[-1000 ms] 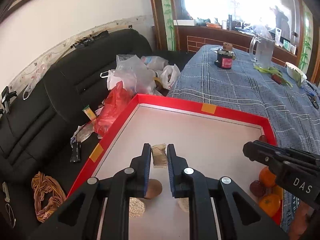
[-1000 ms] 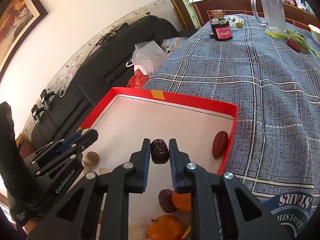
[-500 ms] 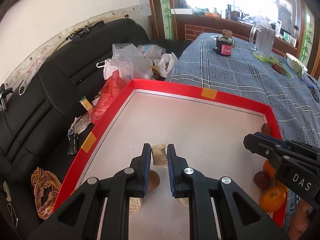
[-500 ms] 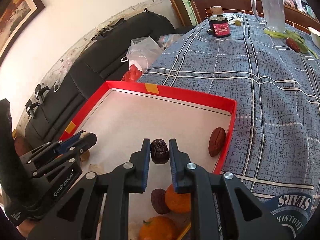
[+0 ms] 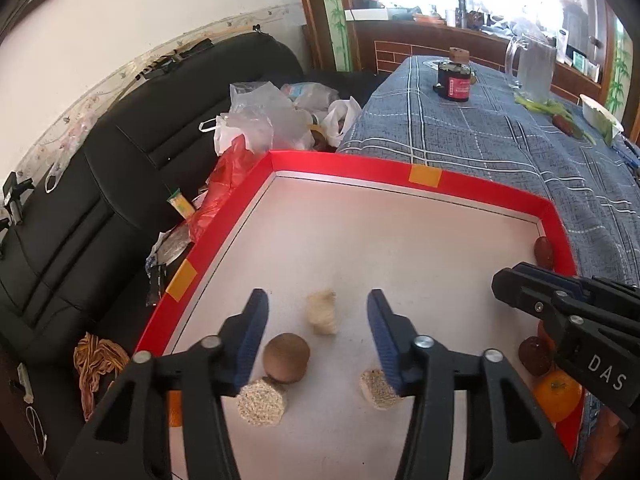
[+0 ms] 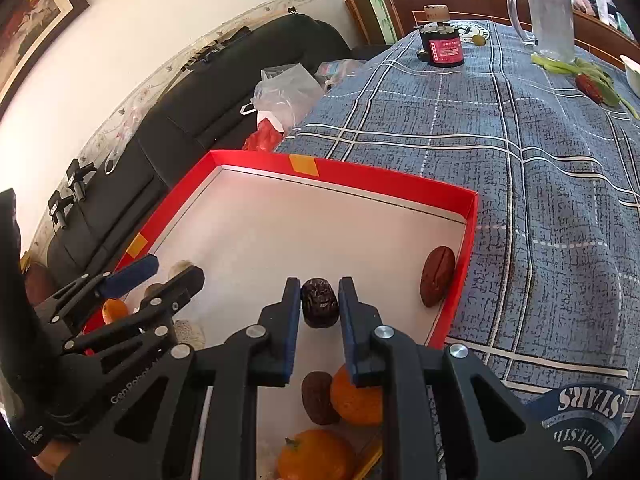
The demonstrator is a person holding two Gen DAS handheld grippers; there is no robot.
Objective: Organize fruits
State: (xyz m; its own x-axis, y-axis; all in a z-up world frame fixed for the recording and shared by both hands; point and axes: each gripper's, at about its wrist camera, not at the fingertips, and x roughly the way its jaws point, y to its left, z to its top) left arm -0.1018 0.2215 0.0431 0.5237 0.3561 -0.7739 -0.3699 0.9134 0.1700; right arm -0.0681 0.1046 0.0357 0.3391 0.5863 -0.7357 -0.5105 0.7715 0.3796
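The left gripper [image 5: 316,328] has its fingers spread wide over the red tray [image 5: 352,166], holding nothing; a pale snack piece [image 5: 321,312] lies on the tray floor between them, with a brown ball [image 5: 286,357] just beside. The right gripper [image 6: 319,304] pinches a dark dried date [image 6: 319,307] between narrow fingers above the tray. Another date [image 6: 437,276] rests against the tray's right wall. Tangerines [image 6: 354,396] sit in the near corner on the cloth-covered worktop [image 6: 540,168].

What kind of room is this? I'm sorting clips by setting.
Probably a lived-in home living or dining room: a black sofa piled with plastic bags stands beside a table under a blue plaid cloth, with a framed picture on the wall.
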